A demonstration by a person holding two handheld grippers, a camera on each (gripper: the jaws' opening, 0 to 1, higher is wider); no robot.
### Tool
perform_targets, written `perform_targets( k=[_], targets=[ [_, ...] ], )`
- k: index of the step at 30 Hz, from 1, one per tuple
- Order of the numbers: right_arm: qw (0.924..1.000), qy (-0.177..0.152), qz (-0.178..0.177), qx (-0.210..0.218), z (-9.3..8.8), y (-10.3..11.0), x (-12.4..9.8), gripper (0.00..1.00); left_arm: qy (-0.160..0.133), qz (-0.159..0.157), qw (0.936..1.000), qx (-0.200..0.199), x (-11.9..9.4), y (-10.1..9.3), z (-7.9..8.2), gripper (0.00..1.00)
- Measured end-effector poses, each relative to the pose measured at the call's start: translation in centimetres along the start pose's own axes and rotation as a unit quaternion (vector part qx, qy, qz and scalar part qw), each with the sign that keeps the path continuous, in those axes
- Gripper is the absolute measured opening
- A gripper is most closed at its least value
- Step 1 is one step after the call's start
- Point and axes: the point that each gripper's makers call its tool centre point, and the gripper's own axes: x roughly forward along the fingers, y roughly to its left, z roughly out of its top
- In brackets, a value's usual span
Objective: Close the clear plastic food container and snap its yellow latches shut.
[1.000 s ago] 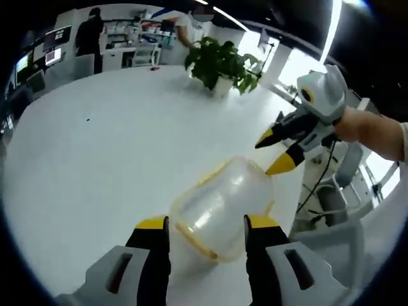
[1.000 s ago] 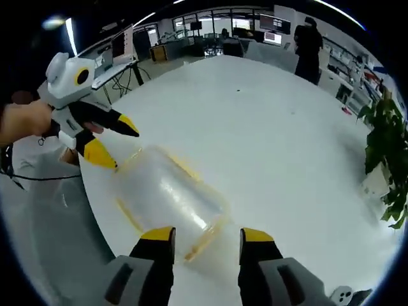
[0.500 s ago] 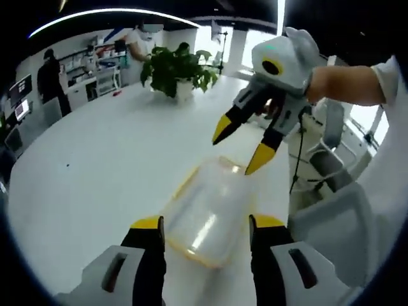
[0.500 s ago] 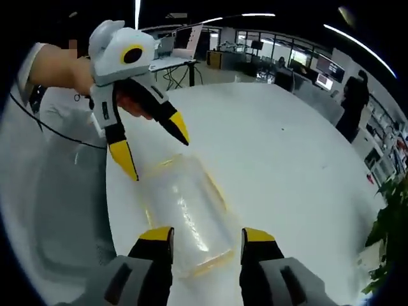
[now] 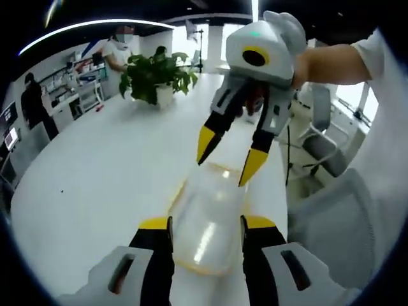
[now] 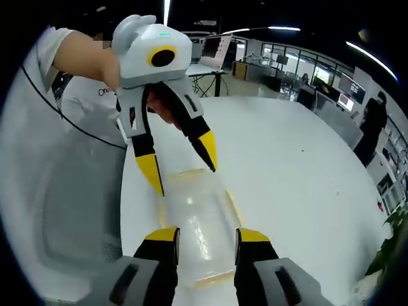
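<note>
The clear plastic container (image 5: 207, 213) with its yellow rim lies on the white table (image 5: 95, 166), close to the table's edge. My left gripper (image 5: 205, 222) straddles its near end, with both jaws against its sides. In the left gripper view, my right gripper (image 5: 228, 162) comes down from above over the far end, its yellow fingertips (image 5: 207, 143) spread to either side. In the right gripper view the same container (image 6: 201, 207) runs away from my right gripper (image 6: 207, 234), whose jaws press its sides. There my left gripper (image 6: 183, 177) stands at the far end.
A potted plant (image 5: 153, 76) stands at the far side of the table. An office chair (image 5: 319, 143) stands just beyond the table's edge. The person's white shirt (image 6: 70, 166) sits close behind the left gripper. People and desks are far off in the room.
Both grippers have swung in over the container's two ends and now face each other along it. The gap between each pair of jaws has narrowed onto the container's sides.
</note>
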Motion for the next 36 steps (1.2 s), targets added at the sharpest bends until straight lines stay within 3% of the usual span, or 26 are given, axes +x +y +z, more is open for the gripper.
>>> perform_targets(
  k=[7, 9, 14, 22, 36],
  targets=[
    [0.9999, 0.001, 0.006, -0.011, 0.2, 0.0, 0.4, 0.28, 0.007, -0.007, 0.9997, 0.024, 0.7, -0.3, 0.1, 0.33],
    [0.9998, 0.005, 0.008, -0.018, 0.1, -0.1, 0.6, 0.27, 0.011, -0.029, 0.9991, 0.03, 1.1, -1.1, 0.0, 0.3],
    [0.9994, 0.002, 0.019, -0.027, 0.2, -0.1, 0.9, 0.2, 0.012, -0.027, 0.9988, 0.04, 1.7, -1.1, 0.1, 0.26],
    [0.9988, 0.011, 0.029, -0.038, 0.1, -0.4, 1.7, 0.19, 0.024, -0.036, 0.9973, 0.06, 2.2, -1.3, -0.4, 0.14],
    [0.9976, 0.024, 0.038, -0.053, -0.1, -1.1, 3.2, 0.17, 0.029, -0.051, 0.9949, 0.082, 3.5, -2.6, -0.9, 0.08]
  ],
)
